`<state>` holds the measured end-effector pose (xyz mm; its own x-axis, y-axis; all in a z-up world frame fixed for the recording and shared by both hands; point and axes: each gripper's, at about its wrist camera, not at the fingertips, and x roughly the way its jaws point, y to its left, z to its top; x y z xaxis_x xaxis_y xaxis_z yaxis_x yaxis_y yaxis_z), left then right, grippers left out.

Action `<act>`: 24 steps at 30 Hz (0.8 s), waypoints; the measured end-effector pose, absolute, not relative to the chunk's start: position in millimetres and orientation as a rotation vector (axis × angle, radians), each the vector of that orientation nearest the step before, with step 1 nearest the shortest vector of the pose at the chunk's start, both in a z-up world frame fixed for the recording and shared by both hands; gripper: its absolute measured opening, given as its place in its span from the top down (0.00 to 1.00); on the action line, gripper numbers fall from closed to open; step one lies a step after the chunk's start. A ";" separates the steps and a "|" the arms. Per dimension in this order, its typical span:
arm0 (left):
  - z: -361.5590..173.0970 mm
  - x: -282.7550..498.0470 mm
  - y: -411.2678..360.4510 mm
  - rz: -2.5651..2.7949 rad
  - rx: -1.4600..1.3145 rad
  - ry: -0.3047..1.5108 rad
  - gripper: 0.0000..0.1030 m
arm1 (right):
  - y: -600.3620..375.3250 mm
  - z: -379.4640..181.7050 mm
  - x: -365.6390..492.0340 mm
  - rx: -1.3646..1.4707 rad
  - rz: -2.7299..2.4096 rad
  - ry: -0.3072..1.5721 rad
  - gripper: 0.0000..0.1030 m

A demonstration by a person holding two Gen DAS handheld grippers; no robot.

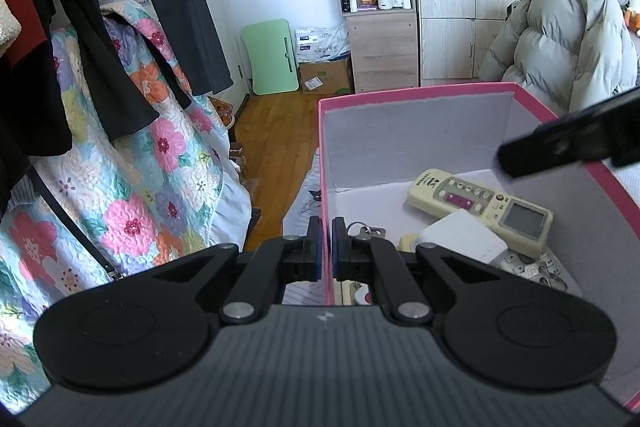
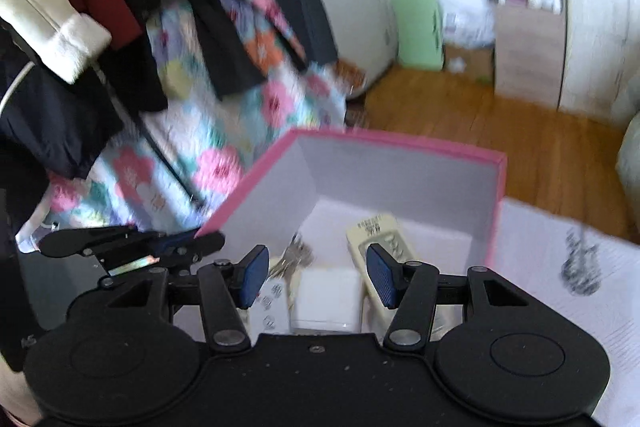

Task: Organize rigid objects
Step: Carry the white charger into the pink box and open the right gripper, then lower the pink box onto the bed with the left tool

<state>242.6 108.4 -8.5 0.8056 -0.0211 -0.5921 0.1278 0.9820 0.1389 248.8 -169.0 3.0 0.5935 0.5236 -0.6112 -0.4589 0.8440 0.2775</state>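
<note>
Under the right tool [image 2: 318, 277], half-hidden remote [image 2: 378, 233]

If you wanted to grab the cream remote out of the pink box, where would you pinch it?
Across the narrow middle of the remote, from above. It lies flat in the pink box with long sides exposed there; the white block crowds its screen end.

Both matte black two-finger grippers, left gripper [image 1: 326, 247] and right gripper [image 2: 317, 275], carry ribbed blue pads, silver pivot screws and round side discs.
</note>
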 end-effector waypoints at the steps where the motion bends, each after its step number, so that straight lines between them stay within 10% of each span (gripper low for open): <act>1: -8.7 242.4 109.4 -0.082 0.172 0.633 0.96 | -173.0 5.1 246.3 0.100 0.567 0.725 0.42; 24: 13.4 199.5 103.3 -0.036 0.178 0.593 0.96 | -213.7 28.6 157.5 0.089 0.437 0.584 0.42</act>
<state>199.5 103.3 13.4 0.8293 0.0173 -0.5585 0.0849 0.9840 0.1566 157.5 -213.7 28.6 0.7460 0.4233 -0.5141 -0.3734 0.9051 0.2033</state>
